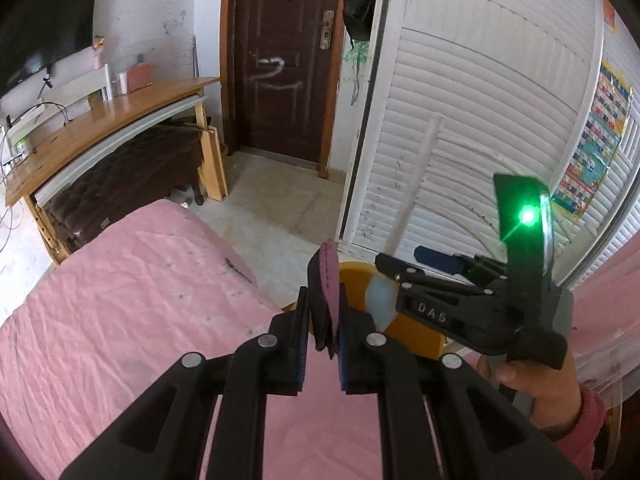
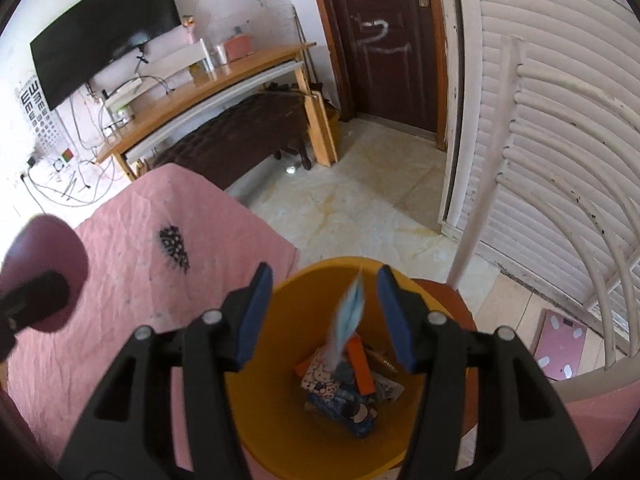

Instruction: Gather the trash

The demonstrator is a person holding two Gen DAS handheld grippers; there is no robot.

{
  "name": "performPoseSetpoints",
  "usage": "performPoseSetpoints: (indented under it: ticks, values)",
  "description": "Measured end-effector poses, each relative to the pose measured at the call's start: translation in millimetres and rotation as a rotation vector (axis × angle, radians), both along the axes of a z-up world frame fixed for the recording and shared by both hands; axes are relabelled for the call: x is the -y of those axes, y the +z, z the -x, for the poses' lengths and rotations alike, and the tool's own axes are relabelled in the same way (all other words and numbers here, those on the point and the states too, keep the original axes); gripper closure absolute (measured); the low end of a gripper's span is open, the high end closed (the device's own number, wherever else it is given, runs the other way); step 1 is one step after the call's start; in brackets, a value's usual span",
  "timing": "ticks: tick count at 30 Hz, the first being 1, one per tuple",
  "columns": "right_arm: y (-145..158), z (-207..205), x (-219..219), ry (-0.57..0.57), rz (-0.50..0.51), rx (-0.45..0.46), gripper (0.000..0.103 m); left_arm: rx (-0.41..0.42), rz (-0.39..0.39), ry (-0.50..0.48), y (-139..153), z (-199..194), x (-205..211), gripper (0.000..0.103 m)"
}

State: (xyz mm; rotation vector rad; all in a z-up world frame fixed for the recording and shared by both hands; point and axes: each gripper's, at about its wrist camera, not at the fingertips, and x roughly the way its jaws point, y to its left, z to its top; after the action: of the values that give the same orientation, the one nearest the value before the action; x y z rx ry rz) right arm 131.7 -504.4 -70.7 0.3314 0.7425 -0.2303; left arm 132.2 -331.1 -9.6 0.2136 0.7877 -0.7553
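- The left gripper is pinching a dark maroon piece between its narrowly set jaws.
- The right gripper is pointing downward with its jaws standing wide apart, gripping nothing.
- The right hand is wrapping around its handle.

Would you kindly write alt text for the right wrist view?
The open right gripper hovers over a yellow bin holding wrappers, with a blurred light-blue scrap between its fingers, apparently falling. At the left edge, a maroon piece is held over the pink bedsheet.
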Motion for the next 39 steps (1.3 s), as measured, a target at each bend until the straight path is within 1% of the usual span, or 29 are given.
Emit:
performPoseSetpoints:
  ticks: [6,11,14,18,19,20,21,22,23,24,29,30,31,35,37,39]
  values:
    - [9,12,15,-0.041,-0.03,0.045,0.051,-0.045,-0.031,-0.025,-14,-3,22,0.096]
    - [19,25,35,-0.111,-0.065,0.101,0.051,-0.124,-0.058,-0.053,-34,-8,47,0.096]
    - [20,32,48,-0.142,-0.099,0.125,0.044,-0.161,-0.064,-0.064,-46,-11,57,0.096]
    - [19,35,54,-0.153,-0.119,0.133,0.043,-0.181,-0.078,-0.066,-57,-13,62,0.094]
    - [19,34,53,-0.152,-0.118,0.133,0.043,-0.181,-0.083,-0.066,-58,-14,63,0.089]
    - [19,35,53,-0.15,-0.119,0.133,0.043,-0.177,-0.089,-0.063,-59,-14,63,0.077]
    - [19,34,52,-0.146,-0.116,0.132,0.043,-0.174,-0.091,-0.063,-60,-15,62,0.067]
    - [19,33,51,-0.144,-0.114,0.131,0.041,-0.171,-0.089,-0.061,-60,-15,61,0.043]
    - [19,33,51,-0.141,-0.113,0.131,0.04,-0.166,-0.083,-0.056,-59,-16,60,0.027]
    - [18,32,50,-0.137,-0.113,0.13,0.038,-0.155,-0.077,-0.046,-59,-17,57,0.026]
    - [20,28,43,-0.126,-0.106,0.129,0.037,-0.129,-0.077,0.0,-57,-26,40,0.025]
    - [20,28,41,-0.122,-0.103,0.129,0.035,-0.126,-0.075,0.009,-56,-28,34,0.025]
    - [21,27,39,-0.117,-0.101,0.129,0.031,-0.122,-0.071,0.023,-56,-30,26,0.025]
    - [24,24,23,-0.093,-0.085,0.13,0.028,-0.107,-0.051,0.072,-49,-37,0,0.021]
    - [27,22,11,-0.069,-0.07,0.134,0.023,-0.099,-0.031,0.097,-44,-38,-15,0.019]
    - [31,20,-2,-0.047,-0.049,0.139,0.021,-0.084,-0.012,0.117,-38,-38,-31,0.018]
